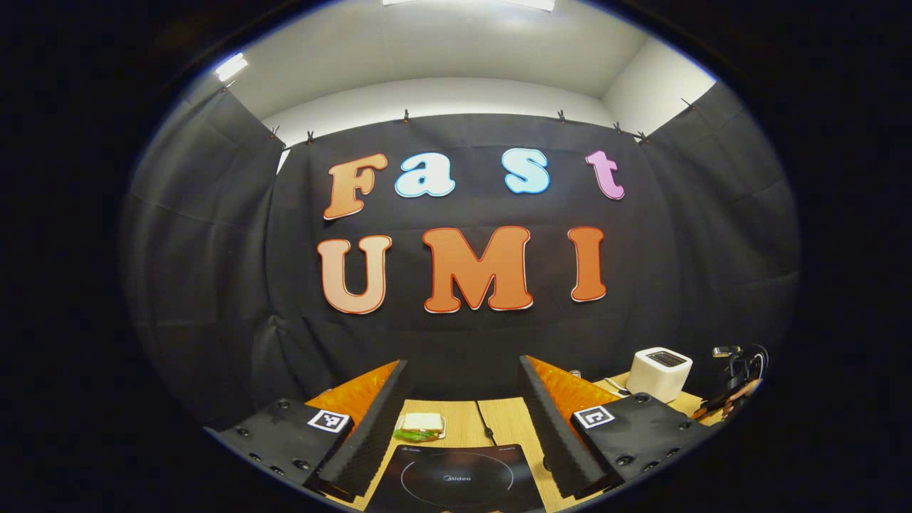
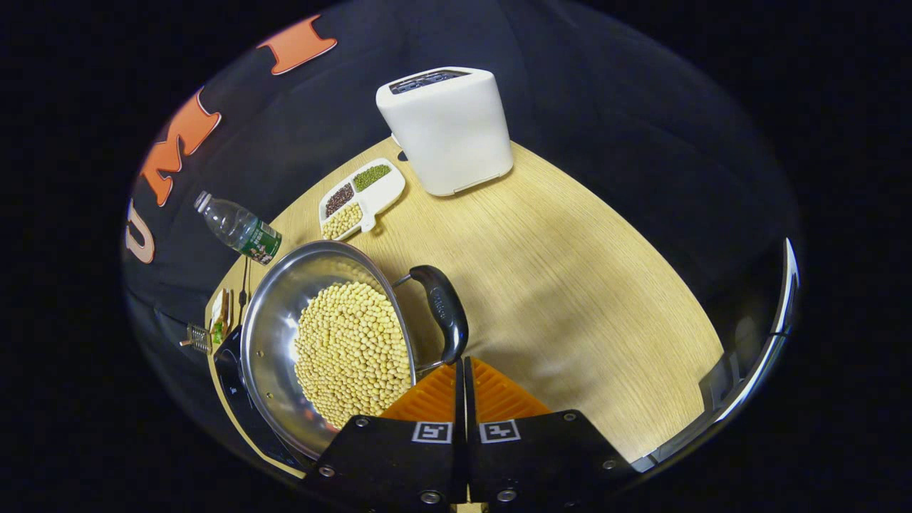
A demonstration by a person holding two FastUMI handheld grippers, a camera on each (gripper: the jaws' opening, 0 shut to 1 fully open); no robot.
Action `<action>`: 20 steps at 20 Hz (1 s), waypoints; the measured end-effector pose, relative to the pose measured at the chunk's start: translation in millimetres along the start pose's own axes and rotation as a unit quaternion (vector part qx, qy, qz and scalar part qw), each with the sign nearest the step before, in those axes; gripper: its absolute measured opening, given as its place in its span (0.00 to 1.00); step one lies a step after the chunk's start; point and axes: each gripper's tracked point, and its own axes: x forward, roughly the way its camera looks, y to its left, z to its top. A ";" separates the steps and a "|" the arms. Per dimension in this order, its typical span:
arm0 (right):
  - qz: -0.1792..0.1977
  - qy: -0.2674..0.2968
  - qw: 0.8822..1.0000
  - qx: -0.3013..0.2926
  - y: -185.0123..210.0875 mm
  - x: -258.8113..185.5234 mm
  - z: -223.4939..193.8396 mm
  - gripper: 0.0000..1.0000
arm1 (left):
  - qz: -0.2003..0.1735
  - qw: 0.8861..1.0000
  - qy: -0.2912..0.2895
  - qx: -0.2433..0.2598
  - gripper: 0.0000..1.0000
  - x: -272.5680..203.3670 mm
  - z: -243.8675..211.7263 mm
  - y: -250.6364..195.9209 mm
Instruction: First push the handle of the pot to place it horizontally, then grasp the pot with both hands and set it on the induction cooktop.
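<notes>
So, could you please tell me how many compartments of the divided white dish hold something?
3. In the right gripper view, the divided dish by the toaster holds green grains at its far end, dark ones beside them, and pale beans nearest the pot.

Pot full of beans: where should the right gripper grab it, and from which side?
Probably the black handle on the pot, mid-length, coming from the bare table side. It is a rounded bar held off the rim by thin metal arms, so fingers can close across it. The right gripper sits shut at its near end; the rim is wide and the beans fill the bowl.
</notes>
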 end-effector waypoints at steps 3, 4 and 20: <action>-0.004 -0.005 1.000 -0.008 3.0 3.4 7.8 0.00 | -0.008 1.000 0.016 0.002 1.00 2.8 -11.5 -5.1; -0.004 -0.006 1.000 -0.011 3.1 4.7 8.0 0.00 | -0.009 1.000 0.021 0.001 0.99 4.5 -15.2 -6.4; 0.074 -0.043 0.995 -0.051 17.1 -47.3 22.3 0.08 | -0.066 0.987 0.146 -0.025 0.99 29.9 -105.8 -59.6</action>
